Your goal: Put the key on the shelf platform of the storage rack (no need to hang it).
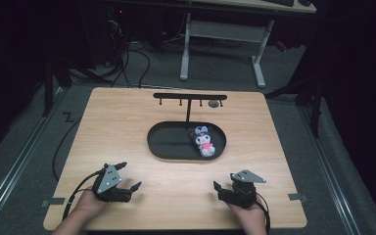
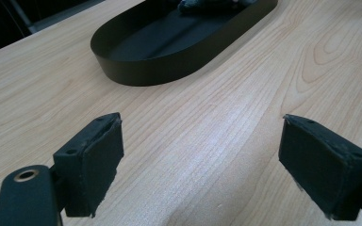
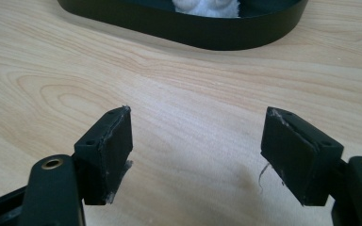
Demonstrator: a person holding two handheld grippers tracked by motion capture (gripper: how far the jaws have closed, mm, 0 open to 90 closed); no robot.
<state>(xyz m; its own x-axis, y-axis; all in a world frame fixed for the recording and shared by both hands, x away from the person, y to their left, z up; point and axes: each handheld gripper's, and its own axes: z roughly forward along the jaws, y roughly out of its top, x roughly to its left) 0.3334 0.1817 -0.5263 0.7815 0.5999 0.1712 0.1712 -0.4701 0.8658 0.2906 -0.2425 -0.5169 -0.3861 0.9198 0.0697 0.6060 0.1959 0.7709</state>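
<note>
A black oval tray lies in the middle of the wooden table, and a small plush toy in white, pink and dark colours rests in its right end. Behind the tray rises a black T-shaped rack with small hooks. My left gripper hovers near the front left of the table, open, with bare wood between its pads. My right gripper is near the front right, also open and holding nothing. The tray's near wall and a bit of white plush show ahead of the right jaws.
The table's front edge lies just under both hands. A desk frame and cables stand on the dark floor beyond the table. Tape marks sit near the front corners. Bare wood lies between the grippers and the tray.
</note>
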